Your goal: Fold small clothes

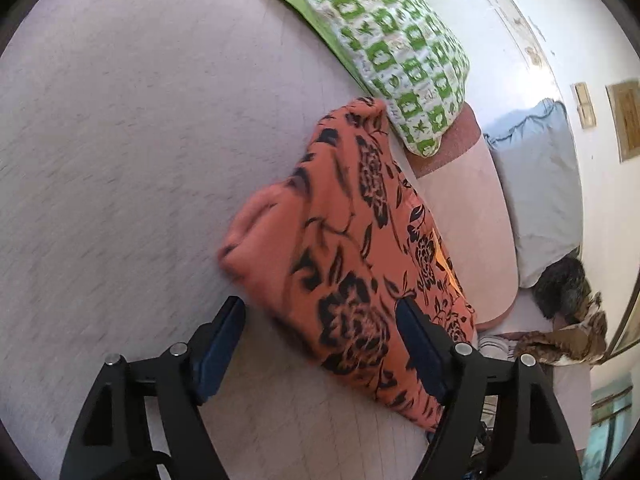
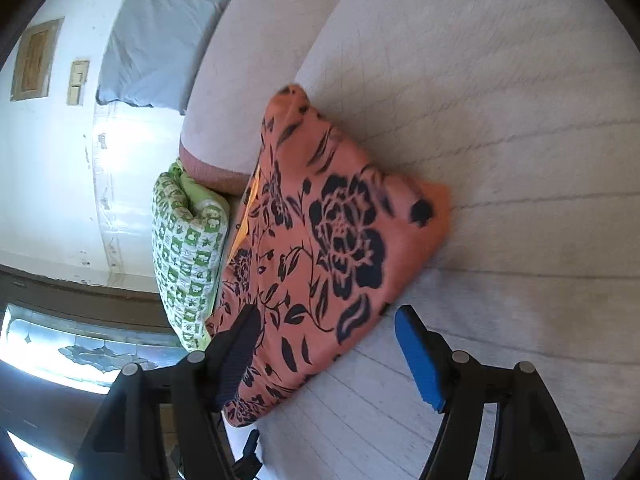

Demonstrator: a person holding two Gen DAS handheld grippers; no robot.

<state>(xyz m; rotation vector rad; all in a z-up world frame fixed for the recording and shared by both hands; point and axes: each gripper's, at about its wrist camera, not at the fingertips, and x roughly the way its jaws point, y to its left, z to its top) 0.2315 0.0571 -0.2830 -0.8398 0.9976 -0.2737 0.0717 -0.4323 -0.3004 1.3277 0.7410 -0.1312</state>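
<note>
Two grippers stand with jaws released, each pair of pads spread wide on either side of one folded garment and holding nothing. On the left gripper (image 1: 320,320), one pad hangs over bare bedding while the other overlaps the near end of the orange floral garment (image 1: 352,248); whether that pad touches the cloth cannot be told. On the right gripper (image 2: 326,334), the darker pad overlaps the garment's near end and the blue pad hangs over the bed (image 2: 500,120), clear of the fabric. The spread stance over the opposite sides of the bundle suggests either a release after a fold or a readiness to take the next pair of edges; the views do not decide between the two.

Beyond the jaws, the orange floral garment lies as a compact, roughly rectangular bundle with doubled edges, so at least one fold appears complete. It rests near one edge of the bed, on the pale grey cover, with broad bare bedding on its other side, leaving room to work. Just beside its far end lies a green-and-white patterned cloth (image 1: 392,52), rolled or bunched at the same edge, touching or nearly touching the garment. Farther off, a pale pink cloth (image 1: 468,232) drapes over the bed's edge, and a blue pillow (image 1: 540,184) lies beyond it against the wall.
</note>
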